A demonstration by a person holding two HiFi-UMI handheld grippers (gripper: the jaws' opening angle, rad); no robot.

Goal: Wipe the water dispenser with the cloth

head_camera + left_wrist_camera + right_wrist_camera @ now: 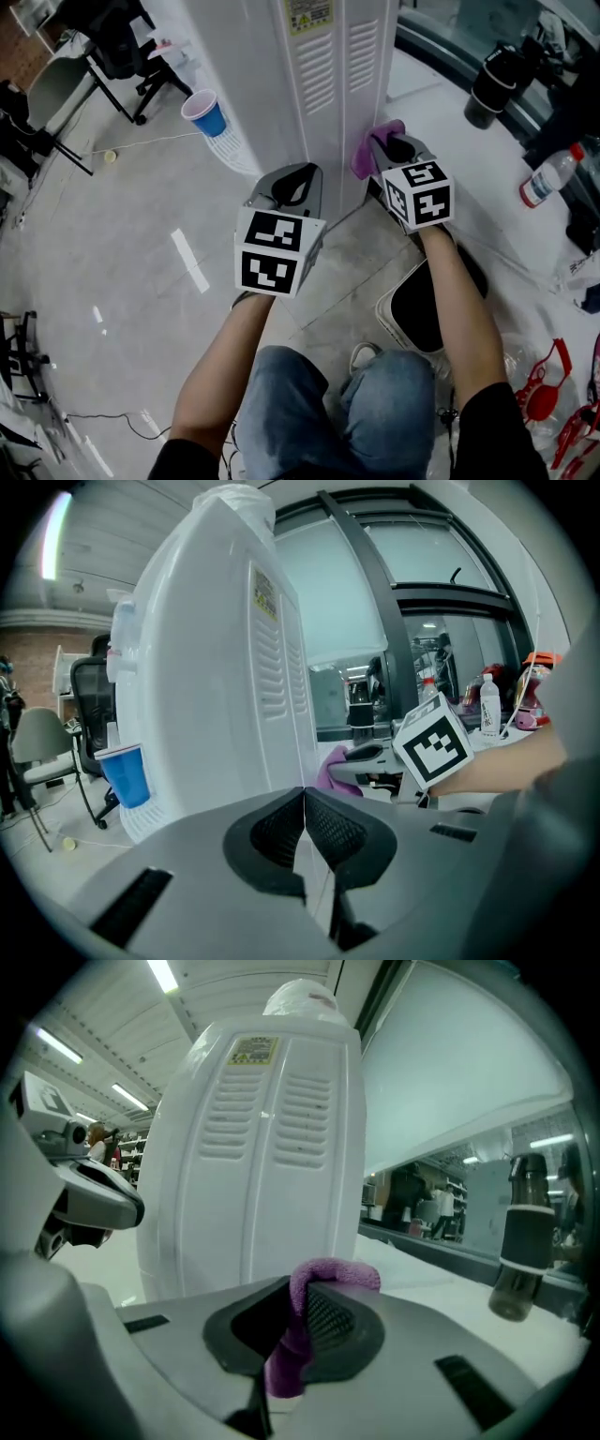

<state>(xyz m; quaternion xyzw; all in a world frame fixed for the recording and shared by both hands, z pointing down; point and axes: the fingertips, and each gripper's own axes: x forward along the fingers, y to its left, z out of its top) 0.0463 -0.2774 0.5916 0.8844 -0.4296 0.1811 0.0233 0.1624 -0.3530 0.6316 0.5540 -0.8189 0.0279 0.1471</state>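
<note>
One purple cloth [330, 1273] is pinched between the jaws of the right gripper [300, 1309], close to the vented back panel of the white water dispenser [323, 84] — whether it touches is unclear. In the head view that gripper hides most of the cloth, and the dispenser's top is cut off. The left gripper [305, 808] hovers alongside — jaws together, nothing between.

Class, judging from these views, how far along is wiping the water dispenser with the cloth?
Done: the right gripper is shut on the cloth. In hand: cloth held close to the dispenser; contact unclear. Left: the wiping; no wiped patch shows. The left gripper is shut, empty.
</note>
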